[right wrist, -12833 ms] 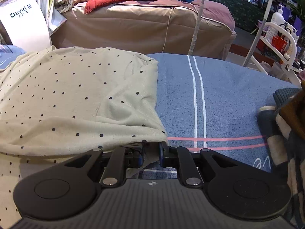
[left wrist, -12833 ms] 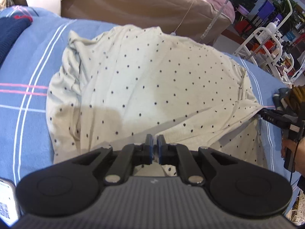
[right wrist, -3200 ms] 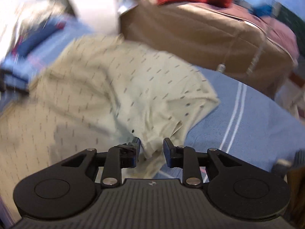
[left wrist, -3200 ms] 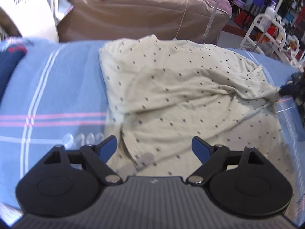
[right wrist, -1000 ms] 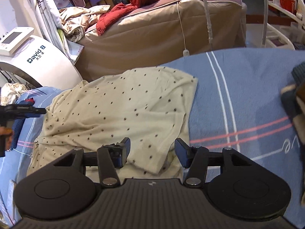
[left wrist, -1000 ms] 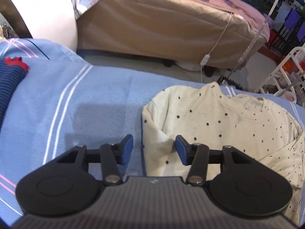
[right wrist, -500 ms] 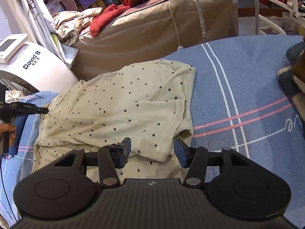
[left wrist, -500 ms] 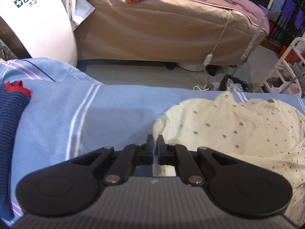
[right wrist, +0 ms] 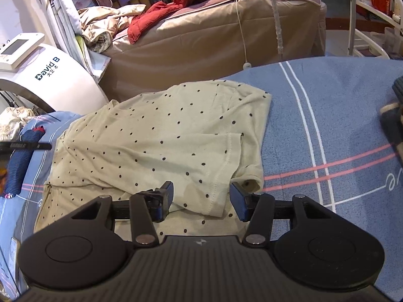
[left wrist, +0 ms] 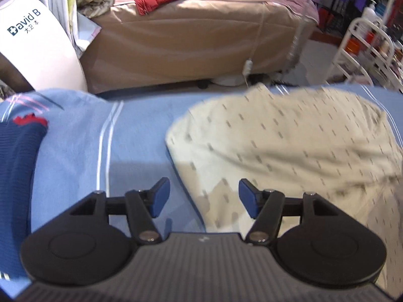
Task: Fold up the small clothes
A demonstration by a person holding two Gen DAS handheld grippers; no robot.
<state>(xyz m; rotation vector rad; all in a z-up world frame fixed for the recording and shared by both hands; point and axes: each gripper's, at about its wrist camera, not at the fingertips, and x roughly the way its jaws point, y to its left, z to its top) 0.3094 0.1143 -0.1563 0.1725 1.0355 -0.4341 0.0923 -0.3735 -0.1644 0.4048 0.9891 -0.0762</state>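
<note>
Left gripper — jaws opening, blue pads apart, nothing pinched; the shirt's near-left edge lies under the gap, untouched by either pad. Right gripper stands wide too, its pads either side of a folded flap at the shirt's near-right corner, no squeeze on the cloth that I can see. The shirt, cream with dark dots, lies loosely doubled over on the blue blanket. Left of it sits a navy garment; far behind, a brown bed with a red jacket on top — and a white machine at far left.
</note>
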